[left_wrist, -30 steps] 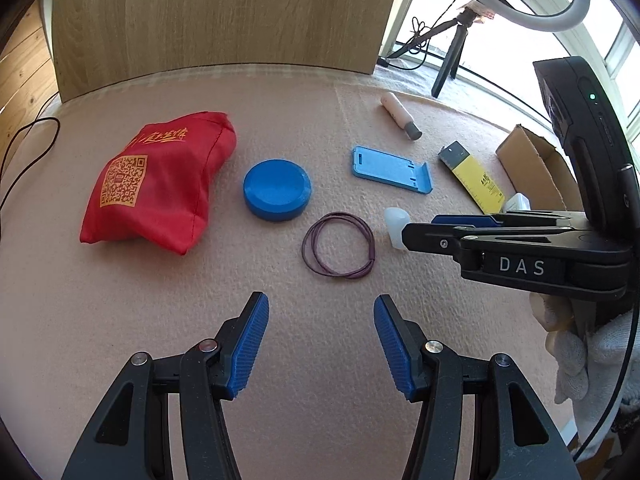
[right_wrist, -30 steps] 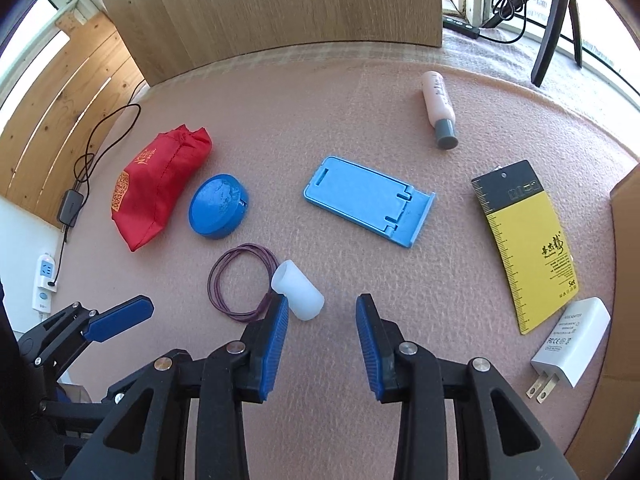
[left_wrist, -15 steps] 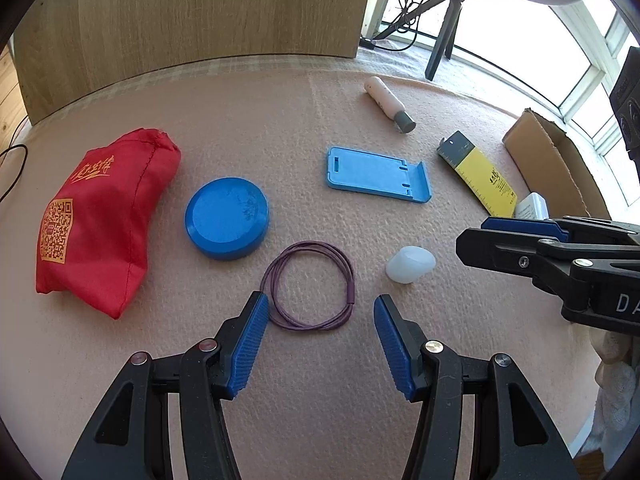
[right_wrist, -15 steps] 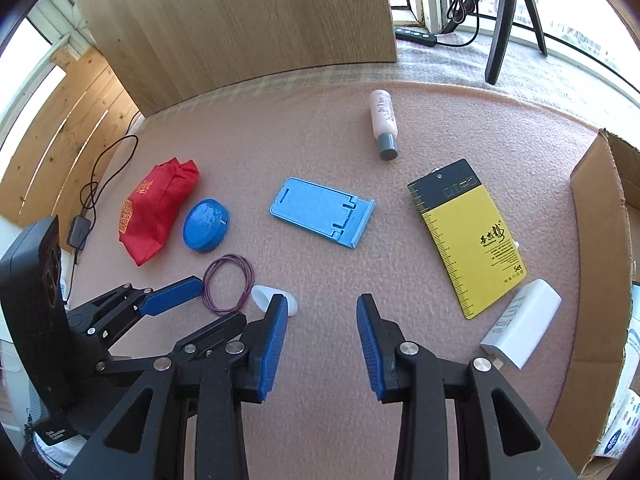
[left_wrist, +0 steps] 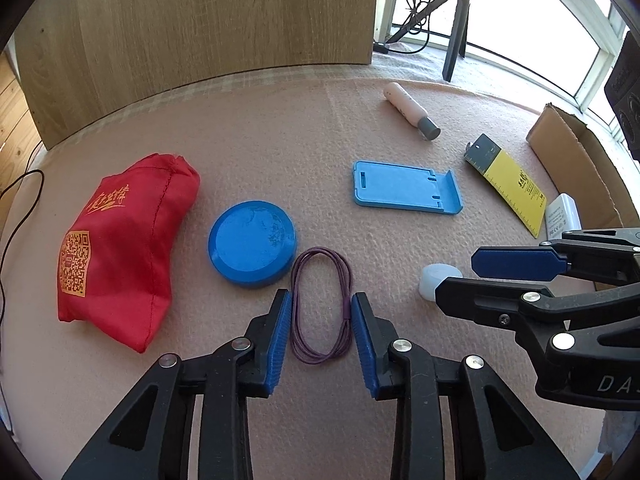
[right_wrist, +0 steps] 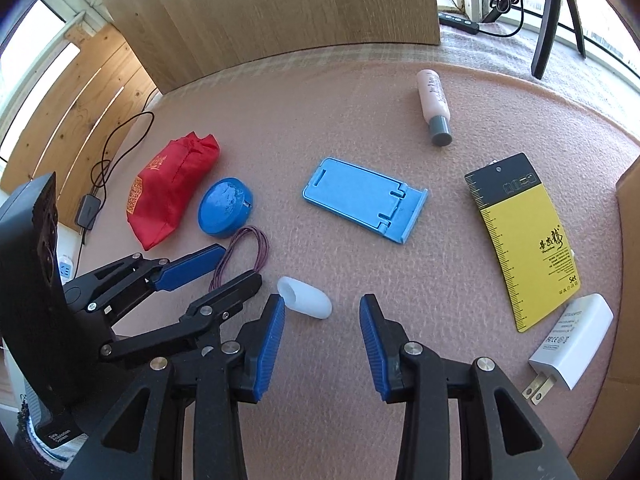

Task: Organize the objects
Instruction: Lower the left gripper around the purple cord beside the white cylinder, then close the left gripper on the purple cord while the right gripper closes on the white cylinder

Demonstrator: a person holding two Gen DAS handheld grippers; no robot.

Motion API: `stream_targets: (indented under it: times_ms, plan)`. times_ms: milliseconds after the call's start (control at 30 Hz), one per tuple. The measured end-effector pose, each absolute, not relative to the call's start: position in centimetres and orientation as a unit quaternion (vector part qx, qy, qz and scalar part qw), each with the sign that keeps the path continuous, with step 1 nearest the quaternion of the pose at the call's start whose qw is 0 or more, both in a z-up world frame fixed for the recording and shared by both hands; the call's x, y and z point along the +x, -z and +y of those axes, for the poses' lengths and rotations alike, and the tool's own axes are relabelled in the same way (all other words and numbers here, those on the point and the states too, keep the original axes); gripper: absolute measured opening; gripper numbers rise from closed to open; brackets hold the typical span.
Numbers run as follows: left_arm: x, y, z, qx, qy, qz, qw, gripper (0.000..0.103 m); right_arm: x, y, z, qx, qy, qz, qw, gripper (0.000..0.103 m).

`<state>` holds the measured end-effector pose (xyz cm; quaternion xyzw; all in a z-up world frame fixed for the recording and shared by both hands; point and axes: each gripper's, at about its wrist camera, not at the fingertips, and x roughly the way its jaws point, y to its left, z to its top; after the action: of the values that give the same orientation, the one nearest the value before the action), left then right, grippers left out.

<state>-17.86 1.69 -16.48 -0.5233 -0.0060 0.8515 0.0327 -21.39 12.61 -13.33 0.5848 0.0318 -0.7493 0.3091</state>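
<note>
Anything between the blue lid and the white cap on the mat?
Yes: the purple band loop lies between the blue lid and the white cap, with the left gripper jaws open around it. The left wrist view shows it best.

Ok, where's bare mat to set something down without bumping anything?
Widest bare patch: far mat between the red bag, the wooden board and the pink tube. Another lies between the blue phone stand and the yellow card. Crowded near the left tongs: blue round case, purple bands, white cap.
</note>
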Motion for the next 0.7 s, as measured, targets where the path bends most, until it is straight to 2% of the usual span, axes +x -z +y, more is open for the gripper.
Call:
stream_targets:
  times_ms: [133,200,700]
  plan:
    - [-17.8,16.4,1.1,-0.518,-0.855,-0.010,0.035,0.012,-21.5,13.6,11.7,0.580,0.753,0.046,0.308,0.036]
    - [-17.8,16.4,0.8,-0.517,-0.855,-0.017,0.037,0.008,-21.5,13.8,11.3,0.577,0.755,0.053,0.307,0.036]
    - [-17.6,16.4,0.2,-0.515,-0.855,-0.044,0.046,0.006,-22.0,14.3,9.2,0.553,0.770,0.102,0.301,0.035]
